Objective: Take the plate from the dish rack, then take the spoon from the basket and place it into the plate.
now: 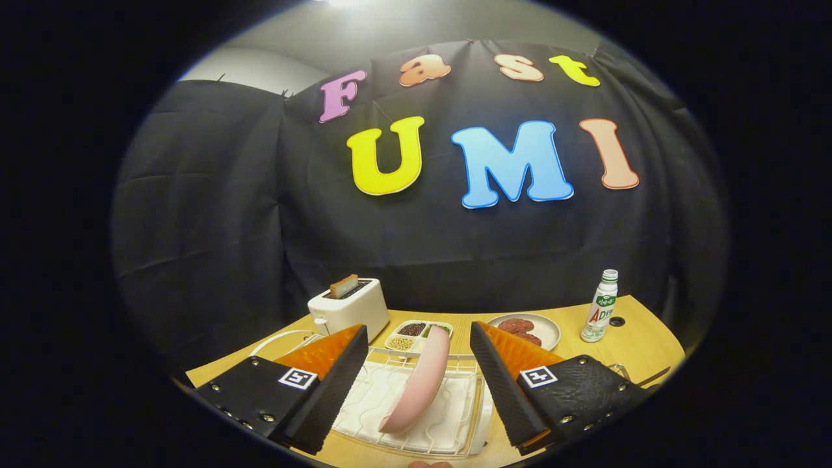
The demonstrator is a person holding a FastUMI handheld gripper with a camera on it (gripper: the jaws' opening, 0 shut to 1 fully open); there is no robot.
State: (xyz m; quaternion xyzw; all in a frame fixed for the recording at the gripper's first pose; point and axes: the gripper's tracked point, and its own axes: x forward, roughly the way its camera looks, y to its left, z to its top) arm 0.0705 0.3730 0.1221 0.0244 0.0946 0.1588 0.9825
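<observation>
A pink plate (419, 385) stands on edge in the white wire dish rack (448, 429), between my two fingers and a little below them. My gripper (419, 341) is open wide, one black padded finger (331, 383) on each side of the plate, neither touching it. The rack sits on the wooden table (637, 344). To the right, behind the right finger, a thin wire piece (621, 370) and a dark handle-like tip (656, 376) show, too hidden to identify.
Beyond the rack stand a white toaster (348, 307) holding a slice of toast, a divided tray (416, 335) of beans and grains, and a plate (543, 328) with round dark pieces. A small white bottle (599, 307) stands at the back right. A white wire loop (279, 341) lies left.
</observation>
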